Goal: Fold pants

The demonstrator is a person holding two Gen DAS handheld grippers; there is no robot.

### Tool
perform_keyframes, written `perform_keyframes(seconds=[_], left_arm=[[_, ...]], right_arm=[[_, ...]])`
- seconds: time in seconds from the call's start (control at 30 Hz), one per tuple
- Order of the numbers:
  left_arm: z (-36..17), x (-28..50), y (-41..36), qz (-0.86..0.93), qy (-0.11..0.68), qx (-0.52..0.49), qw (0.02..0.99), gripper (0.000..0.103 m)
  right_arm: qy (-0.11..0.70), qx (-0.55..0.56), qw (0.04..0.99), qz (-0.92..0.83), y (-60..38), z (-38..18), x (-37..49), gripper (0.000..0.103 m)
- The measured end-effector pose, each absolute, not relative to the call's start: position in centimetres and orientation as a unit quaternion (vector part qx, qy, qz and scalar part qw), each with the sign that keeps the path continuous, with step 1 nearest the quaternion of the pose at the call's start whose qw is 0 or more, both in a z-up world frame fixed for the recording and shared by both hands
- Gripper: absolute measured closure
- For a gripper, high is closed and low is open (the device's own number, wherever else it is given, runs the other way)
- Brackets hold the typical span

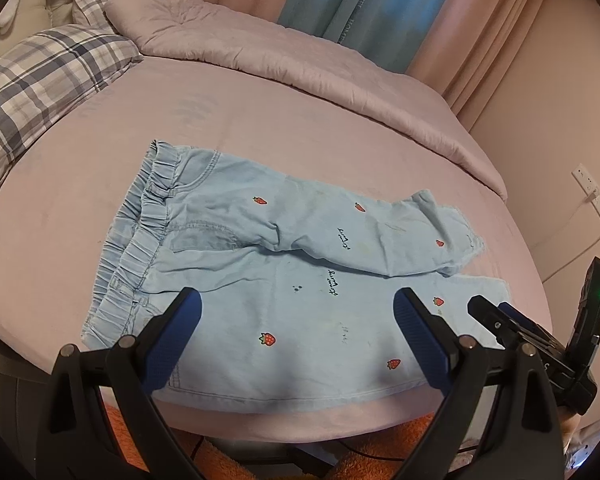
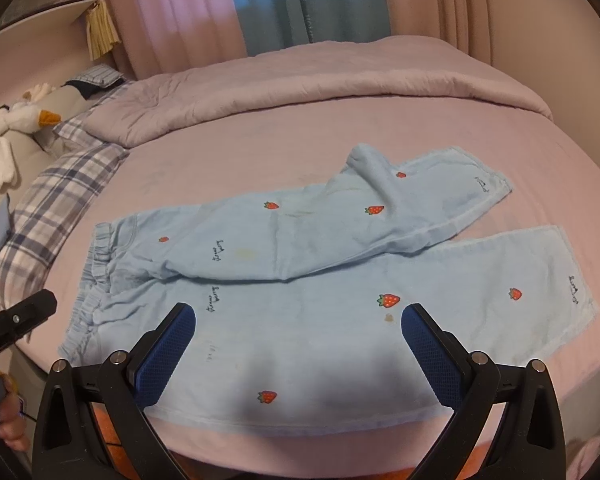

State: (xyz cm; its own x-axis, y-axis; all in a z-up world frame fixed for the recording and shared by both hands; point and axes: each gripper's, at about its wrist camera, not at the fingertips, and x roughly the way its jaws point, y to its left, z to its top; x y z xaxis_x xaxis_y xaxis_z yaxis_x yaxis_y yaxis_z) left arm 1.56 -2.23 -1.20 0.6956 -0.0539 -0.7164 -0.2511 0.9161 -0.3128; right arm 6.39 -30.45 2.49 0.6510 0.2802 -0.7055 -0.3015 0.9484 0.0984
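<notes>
Light blue pants [image 1: 260,264] with red strawberry prints lie spread on the pink bed, waistband to the left, both legs running right, the far leg lying slightly over the near one. They also show in the right wrist view [image 2: 340,280]. My left gripper [image 1: 296,316] is open and empty, above the near leg by the bed's front edge. My right gripper [image 2: 298,332] is open and empty, above the same near leg further right. The right gripper's body shows in the left wrist view [image 1: 540,336]; the left one shows in the right wrist view [image 2: 16,320].
A folded pink quilt [image 1: 300,60] lies along the far side of the bed. Plaid pillows [image 1: 40,80] and a stuffed goose [image 2: 16,120] sit at the left. Curtains [image 2: 260,4] hang behind. An orange rug [image 1: 228,456] lies below the bed's front edge. A wall socket [image 1: 596,200] is on the right.
</notes>
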Motion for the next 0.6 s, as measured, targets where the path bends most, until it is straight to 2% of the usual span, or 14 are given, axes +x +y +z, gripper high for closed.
perform_keyframes(seconds=[0.6], left_arm=[[-1.22,1.54,-2.65,0.054,0.393,-0.186,0.899,0.007]], right_arm=[[0.383,-0.01,0.911,0.153,-30.83,2.82,6.12,0.0]])
